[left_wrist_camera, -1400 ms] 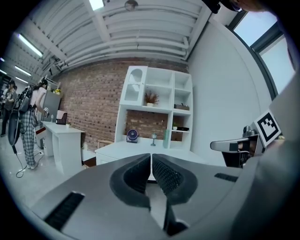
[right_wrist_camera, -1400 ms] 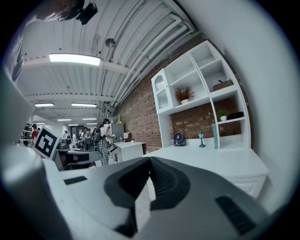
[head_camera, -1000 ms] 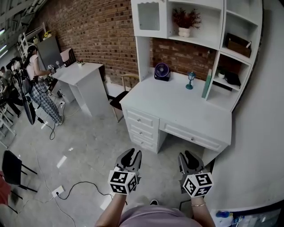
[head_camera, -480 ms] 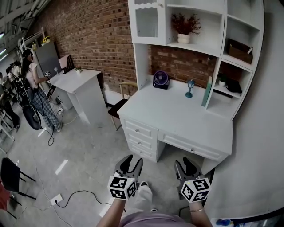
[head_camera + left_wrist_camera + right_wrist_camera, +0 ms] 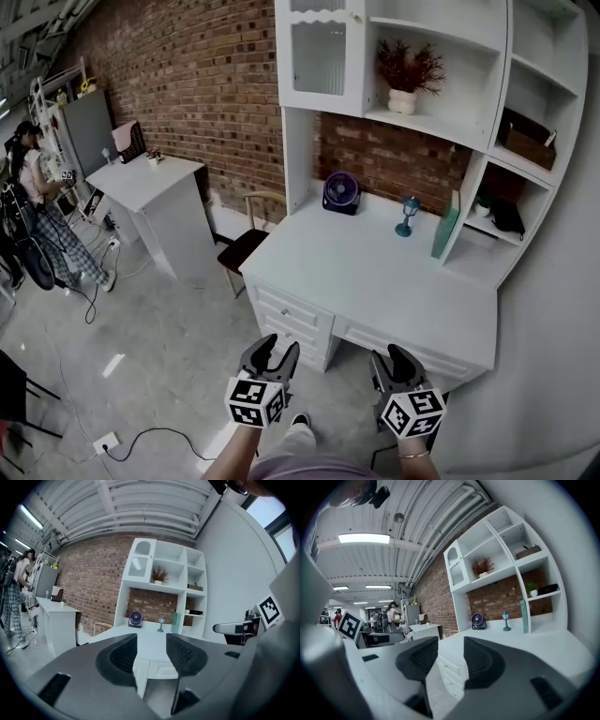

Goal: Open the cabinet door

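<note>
**Both grippers empty and short of the desk; cabinet door closed**

**Grippers.** The left gripper [image 5: 274, 345] and the right gripper [image 5: 398, 356] are held side by side at the bottom of the head view, in front of the white desk [image 5: 375, 272]. Both point toward it. The jaws of each gripper are opening. In both gripper views the pads stand apart, with nothing between them and nothing touching them. Only the desk and the floor show through the gaps. Each gripper carries its marker cube at the rear, close to the person's wrists.

**Task object.** The cabinet door [image 5: 314, 56] is a white-framed door with a ribbed glass panel. It is at the upper left of the shelf unit that stands on the desk. It sits closed in its frame, well apart from both grippers and above them.

**Surroundings.**
- An open shelf just right of the door holds a potted plant [image 5: 405, 80].
- On the desktop below, a purple fan [image 5: 340, 192] stands against the brick wall [image 5: 187, 84].
- A small blue lamp [image 5: 408, 214] and an upright green book [image 5: 444, 225] stand further right.
- A stack of drawers [image 5: 291, 319] faces the left gripper.
- A wooden chair [image 5: 246, 239] stands between the desk and a second white table [image 5: 155, 178].
- A person [image 5: 33, 178] stands at the far left.
</note>
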Demonstrator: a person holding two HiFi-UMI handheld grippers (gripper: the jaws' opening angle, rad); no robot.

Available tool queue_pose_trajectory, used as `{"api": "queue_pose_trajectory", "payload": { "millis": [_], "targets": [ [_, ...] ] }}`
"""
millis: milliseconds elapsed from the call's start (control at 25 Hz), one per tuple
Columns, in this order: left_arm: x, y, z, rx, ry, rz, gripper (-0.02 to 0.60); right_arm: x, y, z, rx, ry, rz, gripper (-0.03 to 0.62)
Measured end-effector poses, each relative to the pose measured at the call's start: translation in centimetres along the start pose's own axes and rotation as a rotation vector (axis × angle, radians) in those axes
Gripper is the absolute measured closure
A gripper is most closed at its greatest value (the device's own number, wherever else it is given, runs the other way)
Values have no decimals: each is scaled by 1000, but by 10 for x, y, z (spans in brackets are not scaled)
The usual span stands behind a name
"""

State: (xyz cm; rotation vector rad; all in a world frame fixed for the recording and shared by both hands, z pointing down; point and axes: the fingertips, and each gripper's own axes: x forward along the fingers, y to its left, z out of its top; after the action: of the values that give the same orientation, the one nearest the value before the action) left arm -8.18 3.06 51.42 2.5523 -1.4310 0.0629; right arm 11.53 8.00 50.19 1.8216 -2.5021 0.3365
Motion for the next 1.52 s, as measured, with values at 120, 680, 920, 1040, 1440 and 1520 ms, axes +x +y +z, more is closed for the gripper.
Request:
{"api": "queue_pose_trajectory", "payload": {
  "millis": [120, 680, 920, 1040, 1440, 1520],
  "targets": [
    [26, 19, 6, 6, 11, -19, 388, 31, -7, 6, 9, -1, -18, 432],
    [116, 76, 41, 18, -4, -115, 413, 131, -23, 52, -10, -44, -67, 433],
    [143, 84, 59, 40, -30, -138, 410, 158, -31, 68, -29, -59, -78, 433],
    [154, 87, 63, 37, -32, -148, 410, 168, -34, 76, -45, -60, -74, 433],
    [207, 93, 101, 79, -86, -168, 420, 211, -55, 123, -95, -122, -24, 434],
    [220, 93, 108, 93, -98, -169, 420, 221, -61, 135, -108, -144, -16, 434]
  ]
}}
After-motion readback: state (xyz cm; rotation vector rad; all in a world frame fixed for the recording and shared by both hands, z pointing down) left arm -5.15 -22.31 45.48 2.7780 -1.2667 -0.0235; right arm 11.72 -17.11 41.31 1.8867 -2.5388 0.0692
